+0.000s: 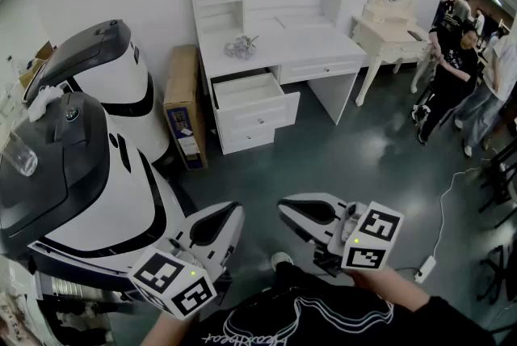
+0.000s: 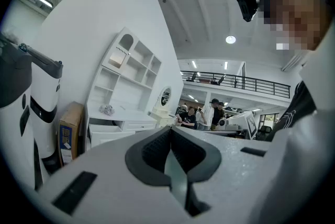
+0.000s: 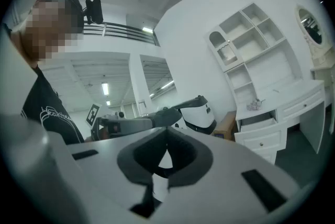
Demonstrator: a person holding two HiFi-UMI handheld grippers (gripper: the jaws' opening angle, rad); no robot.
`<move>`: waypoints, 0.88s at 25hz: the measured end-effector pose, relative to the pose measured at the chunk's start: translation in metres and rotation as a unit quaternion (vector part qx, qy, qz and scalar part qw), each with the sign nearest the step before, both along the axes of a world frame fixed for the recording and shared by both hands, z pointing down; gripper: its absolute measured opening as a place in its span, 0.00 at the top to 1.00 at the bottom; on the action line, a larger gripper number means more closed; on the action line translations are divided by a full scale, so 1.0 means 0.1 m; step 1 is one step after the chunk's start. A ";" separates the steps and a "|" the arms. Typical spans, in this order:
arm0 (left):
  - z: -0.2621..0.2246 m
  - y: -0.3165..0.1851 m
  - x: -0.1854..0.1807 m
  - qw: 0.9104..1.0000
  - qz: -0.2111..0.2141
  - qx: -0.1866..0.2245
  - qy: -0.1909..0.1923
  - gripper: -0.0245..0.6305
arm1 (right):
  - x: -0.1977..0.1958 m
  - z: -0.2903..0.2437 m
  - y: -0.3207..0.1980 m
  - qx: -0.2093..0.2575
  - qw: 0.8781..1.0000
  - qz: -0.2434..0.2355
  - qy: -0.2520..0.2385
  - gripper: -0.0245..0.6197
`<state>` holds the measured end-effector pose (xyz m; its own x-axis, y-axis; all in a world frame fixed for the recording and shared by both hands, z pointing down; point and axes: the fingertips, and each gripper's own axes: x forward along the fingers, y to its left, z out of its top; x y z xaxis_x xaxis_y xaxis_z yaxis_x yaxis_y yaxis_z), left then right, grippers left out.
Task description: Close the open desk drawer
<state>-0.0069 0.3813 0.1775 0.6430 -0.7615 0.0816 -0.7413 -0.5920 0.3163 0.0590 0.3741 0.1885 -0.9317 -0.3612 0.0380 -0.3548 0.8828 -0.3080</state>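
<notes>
A white desk (image 1: 283, 41) with a shelf unit stands against the far wall. Its upper left drawer (image 1: 250, 94) is pulled out and looks empty; the same drawer (image 3: 260, 124) shows at the right of the right gripper view and, small, the drawer (image 2: 106, 135) in the left gripper view. My left gripper (image 1: 235, 212) and right gripper (image 1: 285, 208) are held close to my body, several steps from the desk. Both point level, tips toward each other. The left gripper (image 2: 170, 129) has its dark pads together with nothing between them, and so does the right gripper (image 3: 166, 129).
A big white and black machine (image 1: 97, 134) fills the left side. A cardboard box (image 1: 184, 106) leans beside the desk. A vanity table (image 1: 392, 33) with an oval mirror stands at the right, with people (image 1: 456, 65) beyond it. A cable and power strip (image 1: 426, 267) lie on the floor.
</notes>
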 end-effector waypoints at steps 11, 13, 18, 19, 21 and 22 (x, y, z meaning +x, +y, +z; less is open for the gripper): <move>0.13 -0.13 -0.03 1.000 -0.006 -0.016 -0.002 0.95 | -0.01 0.22 -0.24 -0.010 0.999 0.029 0.036 0.95; 0.14 -0.19 -0.04 1.000 -0.008 -0.018 -0.003 0.95 | -0.02 0.22 -0.32 -0.014 0.999 0.027 0.026 0.95; 0.22 -0.42 -0.06 1.000 -0.010 -0.025 -0.009 0.95 | -0.05 0.26 -0.59 -0.019 0.999 0.029 0.012 0.95; 0.24 -0.49 -0.07 1.000 -0.010 -0.028 -0.009 0.96 | -0.06 0.27 -0.66 -0.021 0.999 0.029 0.010 0.95; 0.29 -0.66 -0.09 0.999 -0.009 -0.036 -0.007 0.95 | -0.08 0.29 -0.81 -0.023 0.999 0.028 0.009 0.95; 0.32 -0.76 -0.09 0.999 -0.008 -0.040 -0.006 0.95 | -0.08 0.31 -0.91 -0.025 0.999 0.028 0.009 0.95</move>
